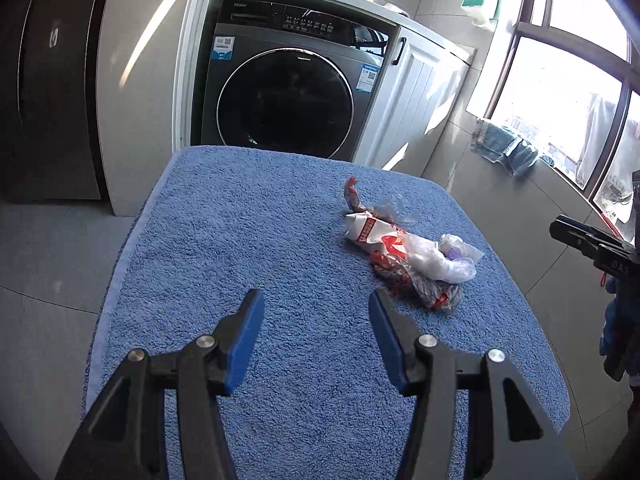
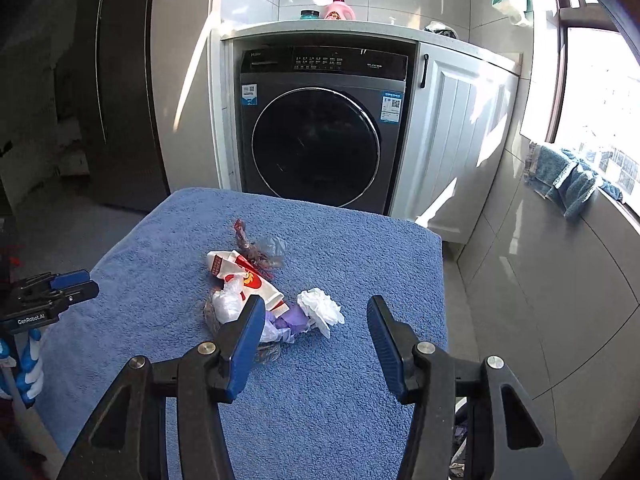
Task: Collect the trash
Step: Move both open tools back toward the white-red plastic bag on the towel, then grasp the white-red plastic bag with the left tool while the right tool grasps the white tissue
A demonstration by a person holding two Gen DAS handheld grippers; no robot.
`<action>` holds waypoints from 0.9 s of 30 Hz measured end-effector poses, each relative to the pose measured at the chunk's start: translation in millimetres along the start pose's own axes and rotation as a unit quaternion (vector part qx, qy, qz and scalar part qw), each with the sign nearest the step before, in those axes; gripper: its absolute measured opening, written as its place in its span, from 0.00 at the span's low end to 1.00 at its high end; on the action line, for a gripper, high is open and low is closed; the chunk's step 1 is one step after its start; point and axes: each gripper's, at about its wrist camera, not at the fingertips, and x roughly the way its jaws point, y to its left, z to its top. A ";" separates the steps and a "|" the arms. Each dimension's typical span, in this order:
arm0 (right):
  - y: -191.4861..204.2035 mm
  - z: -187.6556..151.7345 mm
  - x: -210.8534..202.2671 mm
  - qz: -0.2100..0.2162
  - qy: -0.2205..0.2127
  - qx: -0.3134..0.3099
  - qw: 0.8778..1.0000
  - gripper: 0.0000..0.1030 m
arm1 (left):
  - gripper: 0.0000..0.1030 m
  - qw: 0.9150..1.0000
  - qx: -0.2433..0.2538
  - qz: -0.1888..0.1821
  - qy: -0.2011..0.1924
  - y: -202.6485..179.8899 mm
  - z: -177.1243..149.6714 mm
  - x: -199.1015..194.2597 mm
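Two grippers, the left gripper and the right gripper, each with jaws apart and empty, hang over one blue towel; one trash pile of wrappers and clear plastic lies mid-towel, one white tissue wad touching its right; behind stands one washing machine, a window at far right

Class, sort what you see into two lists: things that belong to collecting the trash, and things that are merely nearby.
Part of the job:
- trash pile
- crumpled white tissue
- left gripper, open
- right gripper, open

Merely nearby:
- blue towel beneath the trash
- washing machine
- pink detergent bottle
- cabinet door
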 end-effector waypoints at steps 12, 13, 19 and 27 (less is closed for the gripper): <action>3.7 -8.1 44.4 0.036 0.037 -0.001 0.999 0.49 | 0.51 0.997 -0.032 -0.047 0.058 -3.9 20.4 54.1; -0.2 -8.9 47.9 0.037 0.039 0.003 0.999 0.49 | 0.51 0.996 -0.036 -0.053 0.065 -5.7 23.0 60.5; -19.1 -16.8 66.7 0.045 0.049 0.017 0.998 0.49 | 0.51 0.984 -0.087 -0.107 0.111 -20.2 41.3 103.6; -39.2 -16.2 90.9 0.076 0.055 0.029 0.995 0.49 | 0.51 0.970 -0.154 -0.120 0.143 -31.7 66.9 156.7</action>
